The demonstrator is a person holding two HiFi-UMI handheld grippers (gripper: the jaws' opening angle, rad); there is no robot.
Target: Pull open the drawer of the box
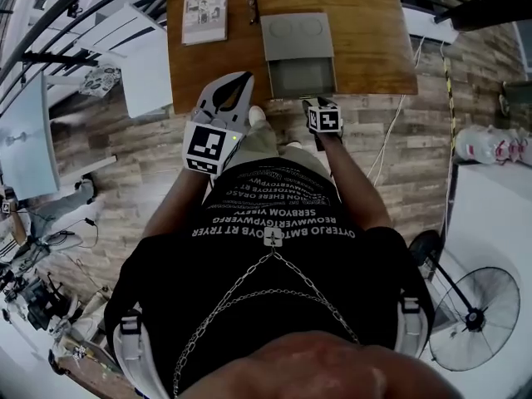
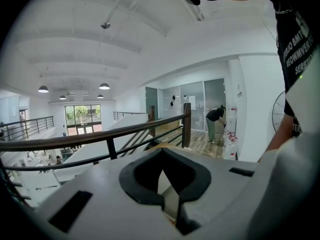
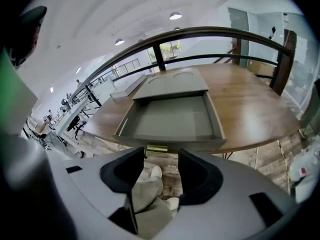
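Open empty drawer (image 3: 172, 120) of box (image 3: 171, 85)

Table top (image 1: 366, 48): brown wood, smooth, with a soft sheen that mirrors the light.
Box (image 1: 297, 33): grey, matt, smooth; material cannot be told.
Drawer (image 3: 170, 121): same grey matt finish, inside and on the walls.
Drawer handle (image 3: 157, 148): brass-coloured metal, glossy.
Floor (image 1: 407, 140): wood planks of mixed tones, matt, weathered look.
Right gripper (image 3: 161, 156): light grey matt plastic shell, black matt jaw linings.
Railing (image 3: 210, 30): dark wood top rail, smooth.
Chain (image 1: 274, 281): bright metal links.
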